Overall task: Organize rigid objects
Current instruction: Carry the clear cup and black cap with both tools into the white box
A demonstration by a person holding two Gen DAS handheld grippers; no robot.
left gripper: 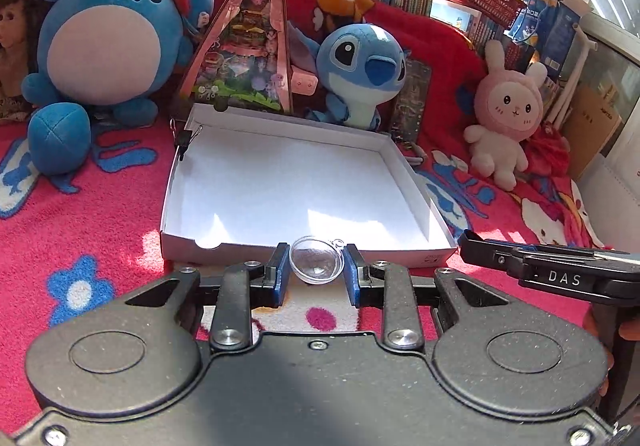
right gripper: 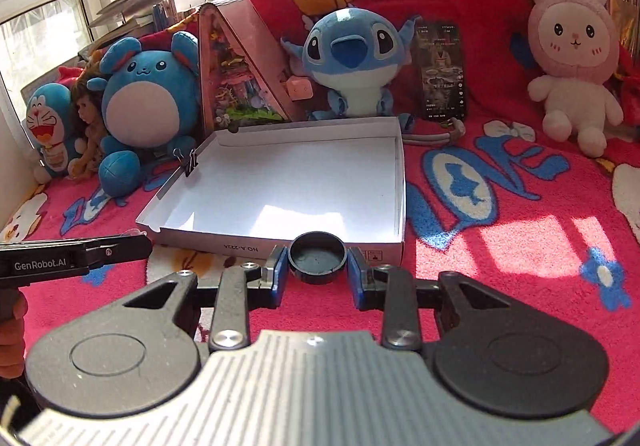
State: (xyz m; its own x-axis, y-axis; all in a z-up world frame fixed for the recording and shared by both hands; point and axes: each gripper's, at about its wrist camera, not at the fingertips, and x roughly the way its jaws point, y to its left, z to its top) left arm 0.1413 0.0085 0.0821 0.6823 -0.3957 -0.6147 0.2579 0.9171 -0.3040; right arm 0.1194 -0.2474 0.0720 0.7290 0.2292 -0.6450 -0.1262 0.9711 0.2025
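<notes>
Clear dome (left gripper: 317,260) open side up in closed left claw (left gripper: 316,270); black cap (right gripper: 317,256), hollow up, in closed right claw (right gripper: 318,266).

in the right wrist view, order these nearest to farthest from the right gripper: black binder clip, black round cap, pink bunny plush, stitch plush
1. black round cap, between the right gripper fingers
2. black binder clip, on the white box far-left rim
3. stitch plush, behind the box, and pink bunny plush, far right: too close to call
</notes>
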